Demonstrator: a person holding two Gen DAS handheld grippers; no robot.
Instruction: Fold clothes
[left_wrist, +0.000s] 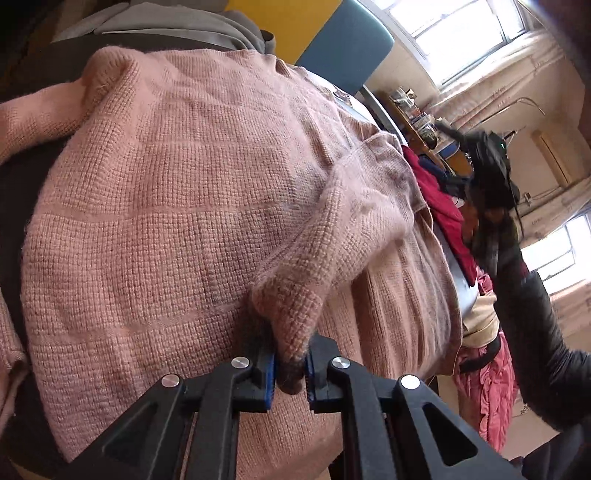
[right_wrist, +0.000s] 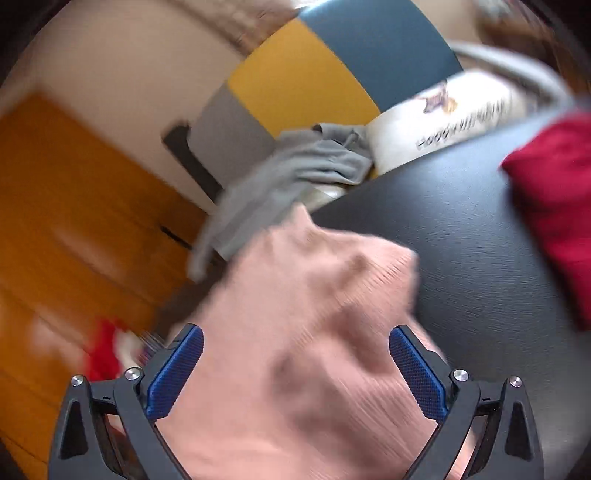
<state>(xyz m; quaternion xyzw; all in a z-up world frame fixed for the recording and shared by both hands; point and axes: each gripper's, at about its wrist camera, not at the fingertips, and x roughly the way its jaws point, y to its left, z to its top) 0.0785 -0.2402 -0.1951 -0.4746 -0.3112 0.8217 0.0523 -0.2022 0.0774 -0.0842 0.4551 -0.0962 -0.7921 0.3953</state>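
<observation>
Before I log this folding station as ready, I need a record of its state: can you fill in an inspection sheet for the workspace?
Surface: dark textured tabletop, mostly covered by clothes.
Job's things: pink knit sweater spread over the table, its sleeve cuff pulled across the body.
Clutter: grey garment at the far edge; red garment on the table; a printed white item behind; pink and red clothes piled off one side.
Grippers: left gripper shut on the cuff; right gripper wide open above the sweater, gripping nothing.
Cables: nothing seen.
Surroundings: yellow and blue panels, orange wooden door, bright windows, cluttered shelf.
</observation>
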